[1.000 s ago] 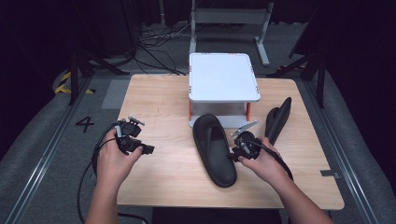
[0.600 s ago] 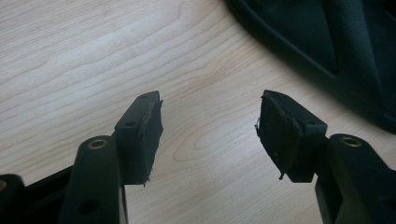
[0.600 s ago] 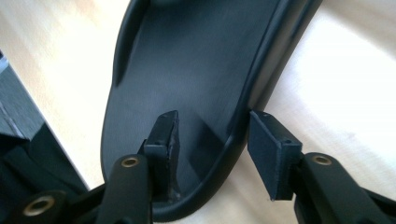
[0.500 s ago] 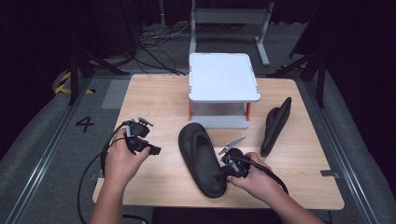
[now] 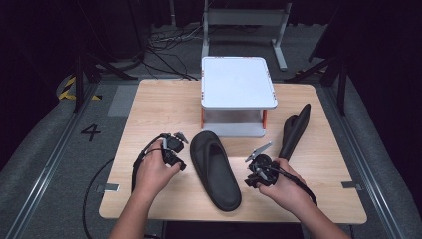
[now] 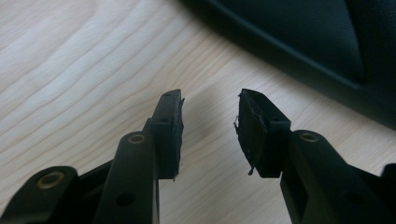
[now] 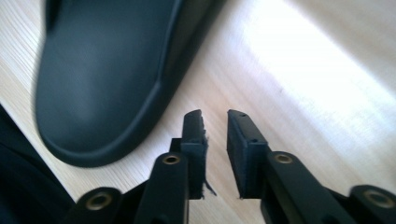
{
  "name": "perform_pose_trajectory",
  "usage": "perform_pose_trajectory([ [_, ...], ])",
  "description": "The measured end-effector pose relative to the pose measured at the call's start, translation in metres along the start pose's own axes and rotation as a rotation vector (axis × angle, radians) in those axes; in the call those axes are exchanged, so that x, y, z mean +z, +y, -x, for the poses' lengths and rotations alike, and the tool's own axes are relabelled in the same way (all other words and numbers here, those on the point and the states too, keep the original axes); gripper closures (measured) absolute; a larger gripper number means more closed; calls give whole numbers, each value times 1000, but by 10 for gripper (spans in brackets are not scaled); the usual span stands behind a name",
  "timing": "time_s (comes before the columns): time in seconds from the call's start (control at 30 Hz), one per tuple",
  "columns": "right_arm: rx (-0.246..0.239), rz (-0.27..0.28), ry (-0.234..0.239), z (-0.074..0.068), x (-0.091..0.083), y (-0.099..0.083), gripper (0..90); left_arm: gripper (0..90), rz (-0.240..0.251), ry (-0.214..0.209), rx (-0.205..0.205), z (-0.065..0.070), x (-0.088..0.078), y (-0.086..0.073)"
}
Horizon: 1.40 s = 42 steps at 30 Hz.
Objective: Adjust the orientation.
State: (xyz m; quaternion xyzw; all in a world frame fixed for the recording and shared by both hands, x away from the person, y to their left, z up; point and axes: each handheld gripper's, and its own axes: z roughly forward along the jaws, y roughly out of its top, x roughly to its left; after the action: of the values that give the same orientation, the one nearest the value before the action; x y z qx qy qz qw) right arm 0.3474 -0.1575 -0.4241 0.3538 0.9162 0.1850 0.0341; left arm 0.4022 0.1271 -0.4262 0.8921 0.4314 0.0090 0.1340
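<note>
Your worktop [image 5: 159, 107] is pale wood with a wavy grain running through it, smooth and lightly sheened where the light falls. The slipper [image 5: 215, 169] lying flat on it looks like matt black rubber or foam, its footbed faintly pebbled and its raised rim smooth. The second slipper [image 5: 295, 130], standing on edge, has the same dull black finish. The small stand [image 5: 238, 82] has a smooth white top of plastic or painted board, with orange posts beneath. On your left claw [image 6: 210, 128] and right claw [image 7: 215, 147], the arms are hard, semi-gloss black plastic with brass-coloured rivets, and the pads are matt black rubber, frayed at their edges.
</note>
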Motion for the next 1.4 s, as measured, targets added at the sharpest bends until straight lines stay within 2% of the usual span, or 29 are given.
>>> perform_pose_trajectory([
  [0.07,-16,-33,9,-4,6,0,813,630,-7,-13,16,5,6,5],
  [0.17,-39,-67,44,-12,15,-1,821,650,-7,-9,41,10,13,16],
  [0.2,-46,-77,60,-16,18,-1,832,651,5,-6,44,11,14,18],
  [0.27,-62,-96,54,-19,20,-1,824,657,31,7,54,14,16,27],
  [0.3,-67,-102,71,-22,21,-1,824,657,41,19,55,16,17,30],
  [0.43,-67,-118,90,-22,22,-2,802,650,83,37,74,24,22,42],
  [0.53,-58,-121,103,-21,22,-3,782,630,97,42,80,25,23,43],
  [0.63,-56,-116,106,-20,22,-3,772,578,93,20,70,22,20,42],
  [0.73,-58,-113,123,-17,20,-3,749,555,127,-12,64,20,11,37],
  [0.83,-43,-54,89,-8,5,-3,723,525,140,-25,49,17,1,30],
  [0.9,-26,13,45,4,-11,-3,706,504,144,-7,52,16,-4,27],
  [1.0,8,78,20,18,-28,-6,680,466,141,17,60,16,-11,23],
  [1.03,8,78,20,18,-28,-6,680,466,142,20,59,14,-16,20],
  [1.13,48,142,-12,33,-44,-10,663,401,145,36,34,9,-24,13],
  [1.2,74,181,-38,45,-55,-13,661,392,149,28,27,5,-28,9],
  [1.27,97,210,-58,56,-64,-17,657,384,142,27,17,0,-32,4],
  [1.3,125,236,-74,64,-71,-20,655,369,133,34,18,-2,-34,1],
  [1.33,125,236,-74,64,-71,-20,655,369,121,39,16,-4,-35,-2],
  [1.4,152,262,-87,73,-78,-23,650,365,117,51,9,-10,-39,-9],
])
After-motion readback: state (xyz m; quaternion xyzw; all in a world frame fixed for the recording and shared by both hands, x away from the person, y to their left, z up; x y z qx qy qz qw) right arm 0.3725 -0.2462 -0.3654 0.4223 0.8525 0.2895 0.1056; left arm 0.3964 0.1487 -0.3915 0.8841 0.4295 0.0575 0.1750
